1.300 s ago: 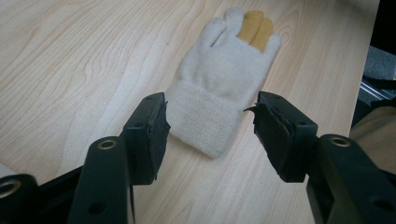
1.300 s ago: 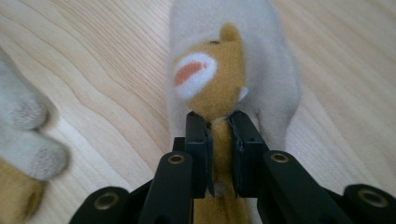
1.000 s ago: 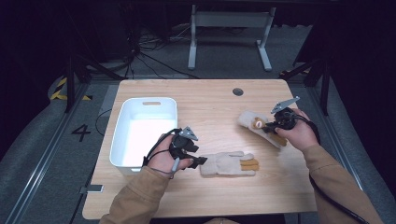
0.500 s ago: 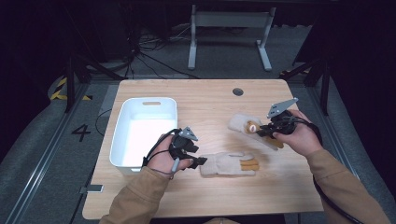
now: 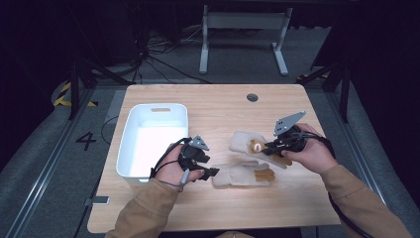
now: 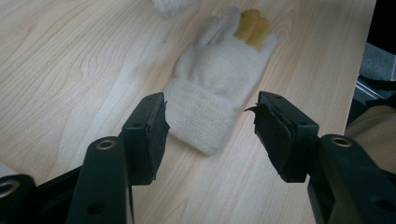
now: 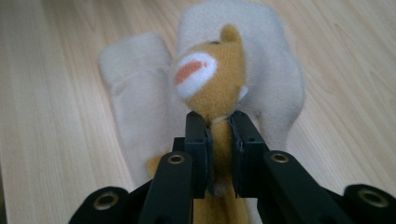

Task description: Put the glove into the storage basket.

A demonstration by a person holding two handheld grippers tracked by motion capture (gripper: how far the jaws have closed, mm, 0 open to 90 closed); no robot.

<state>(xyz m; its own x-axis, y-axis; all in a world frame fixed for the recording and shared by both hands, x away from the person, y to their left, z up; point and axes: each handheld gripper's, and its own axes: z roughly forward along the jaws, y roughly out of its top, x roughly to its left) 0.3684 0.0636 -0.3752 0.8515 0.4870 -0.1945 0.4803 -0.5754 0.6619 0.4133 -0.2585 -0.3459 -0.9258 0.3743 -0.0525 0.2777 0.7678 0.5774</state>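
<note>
A cream glove (image 5: 243, 174) with tan fingertips lies flat on the wooden table (image 5: 223, 106). In the left gripper view its ribbed cuff (image 6: 201, 117) sits between the jaws of my left gripper (image 6: 210, 126), which stands open; the pads do not press on it. My left gripper (image 5: 210, 172) rests just left of that glove. A second cream glove (image 5: 246, 141) with a tan bear face (image 7: 208, 77) is pinched at its tan part by my right gripper (image 7: 218, 122), shut on it. My right gripper (image 5: 269, 147) holds it just above the flat glove.
A white bin (image 5: 130, 148) with nothing in it stands at the table's left, close behind my left hand. A round cable hole (image 5: 252, 97) sits near the far edge. Bare wood lies at the back and along the front edge (image 5: 277, 210).
My right gripper has carried the bear glove leftward and nearer to me, toward the flat glove. The left gripper has stayed in place.
</note>
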